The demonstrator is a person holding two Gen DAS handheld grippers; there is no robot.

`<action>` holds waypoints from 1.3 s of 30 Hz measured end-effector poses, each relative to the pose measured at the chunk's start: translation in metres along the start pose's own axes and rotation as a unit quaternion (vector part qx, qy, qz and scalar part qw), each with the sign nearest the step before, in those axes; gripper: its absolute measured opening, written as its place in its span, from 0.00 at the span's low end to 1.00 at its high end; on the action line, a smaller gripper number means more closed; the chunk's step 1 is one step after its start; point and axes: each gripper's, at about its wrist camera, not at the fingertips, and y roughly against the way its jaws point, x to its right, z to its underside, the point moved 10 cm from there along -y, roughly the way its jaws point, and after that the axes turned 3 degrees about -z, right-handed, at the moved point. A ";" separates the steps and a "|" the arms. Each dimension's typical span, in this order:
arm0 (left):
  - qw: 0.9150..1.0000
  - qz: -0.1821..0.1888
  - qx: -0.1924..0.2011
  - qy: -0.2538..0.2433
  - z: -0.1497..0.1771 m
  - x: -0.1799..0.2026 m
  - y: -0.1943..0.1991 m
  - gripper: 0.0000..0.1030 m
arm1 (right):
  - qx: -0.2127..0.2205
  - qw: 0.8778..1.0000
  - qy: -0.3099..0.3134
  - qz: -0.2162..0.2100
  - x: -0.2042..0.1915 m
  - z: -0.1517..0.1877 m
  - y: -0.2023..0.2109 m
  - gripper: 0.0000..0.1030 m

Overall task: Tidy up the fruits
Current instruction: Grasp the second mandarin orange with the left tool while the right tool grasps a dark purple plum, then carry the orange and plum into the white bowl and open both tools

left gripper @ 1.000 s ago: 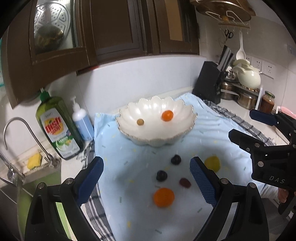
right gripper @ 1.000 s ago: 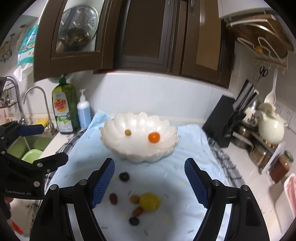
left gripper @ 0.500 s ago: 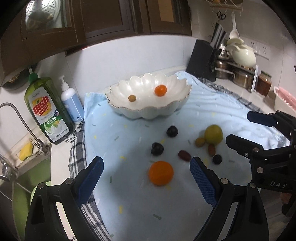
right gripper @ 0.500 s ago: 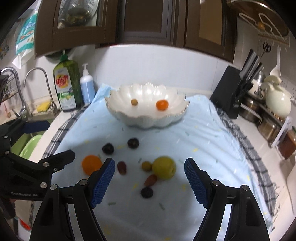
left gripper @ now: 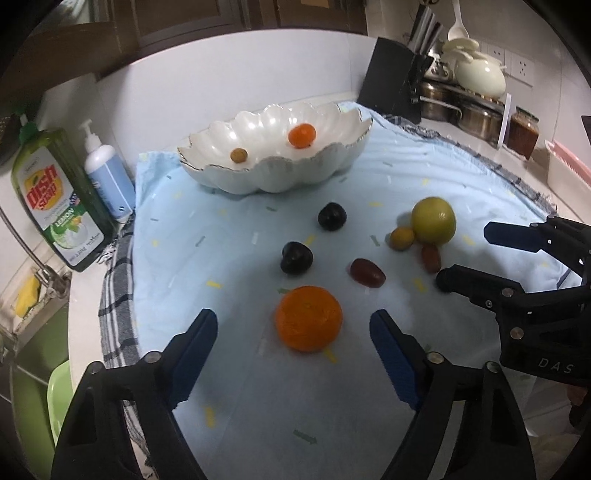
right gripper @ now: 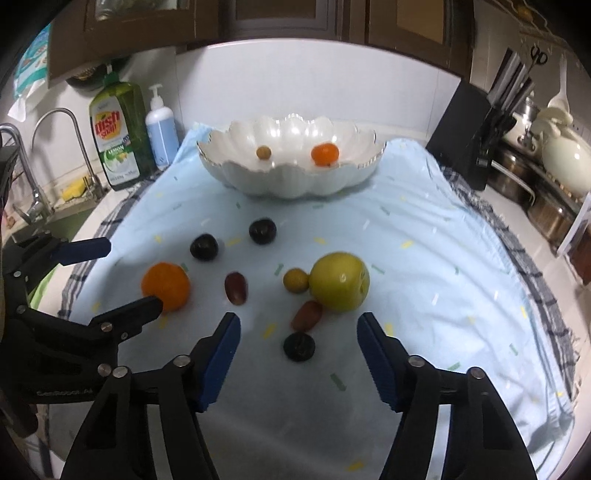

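Both hand-held grippers, left and right, are closing, still empty; the round orange or dark berry could roll off the pads across the cloth.

A white kitchen counter runs along a plain white wall, dark brown cabinets hanging above. A tap curves over the sink at the left; steel pots and wall sockets crowd the right end

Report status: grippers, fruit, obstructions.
Left gripper closing, orange ahead, untouched. Right gripper closing, empty, dark fruit ahead. Nothing blocking.
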 end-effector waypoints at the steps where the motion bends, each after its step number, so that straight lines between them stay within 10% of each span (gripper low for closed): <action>1: 1.000 -0.001 -0.002 -0.002 0.000 0.001 -0.003 0.78 | -0.005 1.000 -0.002 -0.002 0.000 0.002 -0.003 0.59; 19: 0.999 0.027 -0.038 0.001 0.009 0.010 -0.031 0.44 | -0.054 0.998 -0.002 -0.017 0.000 0.022 -0.033 0.26; 39: 0.999 0.018 -0.017 0.026 -0.005 0.011 -0.008 0.42 | -0.023 0.999 0.011 -0.034 0.000 0.003 -0.014 0.21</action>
